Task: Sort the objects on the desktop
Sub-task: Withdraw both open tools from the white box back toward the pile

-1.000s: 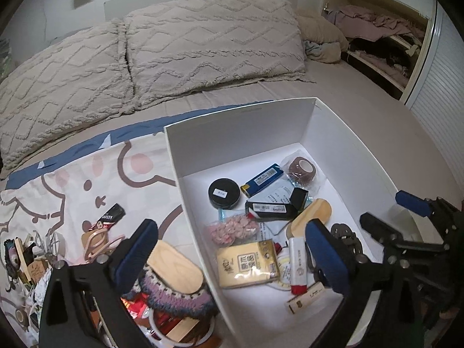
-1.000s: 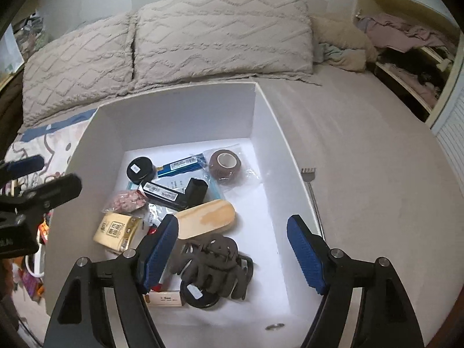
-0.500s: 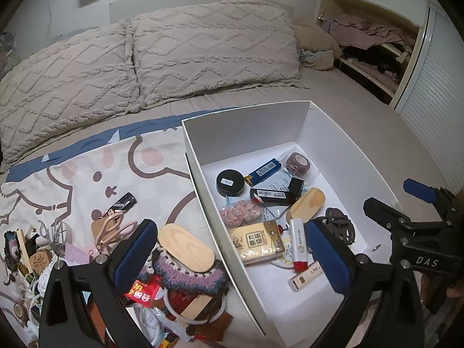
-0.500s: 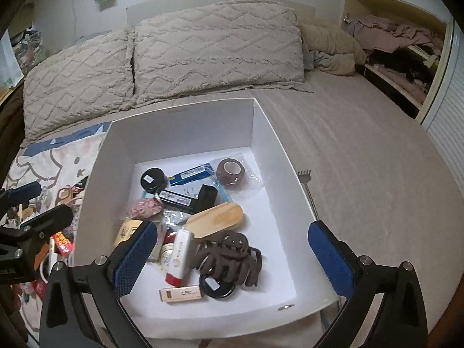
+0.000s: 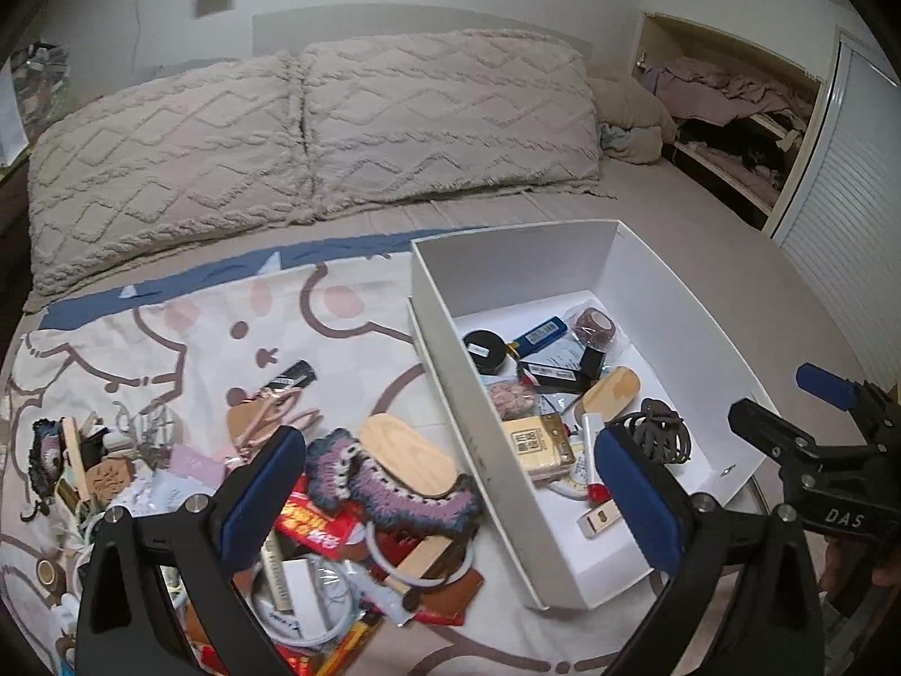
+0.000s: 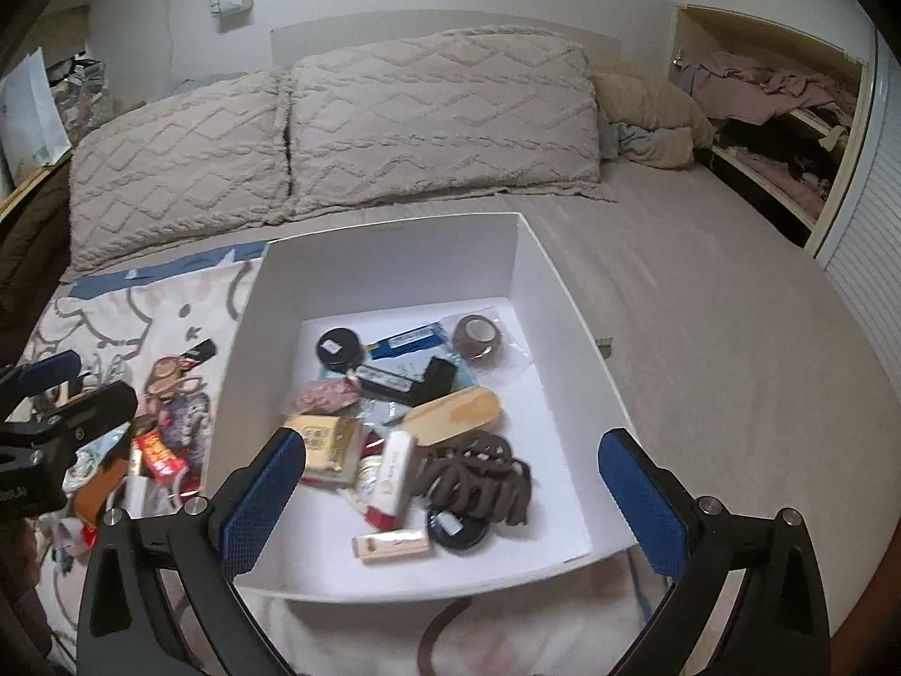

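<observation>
I'm hovering both grippers over the bed, fingers spread wide and pinching nothing: left gripper (image 5: 450,498) above the clutter, right gripper (image 6: 453,498) above the open white cardboard box (image 6: 388,259). The box is looking light but floppy-walled, already holding sorted bits, so I'm leaving it be. I'm eyeing the pile on the cartoon-print blanket (image 5: 186,338): the purple crocheted yarn piece (image 5: 394,487) is looking soft and snaggy, best pinched at its thick edge. The flat oval wooden piece (image 5: 408,459) is looking stiff and light; I'm judging a grip across its narrow width.
</observation>
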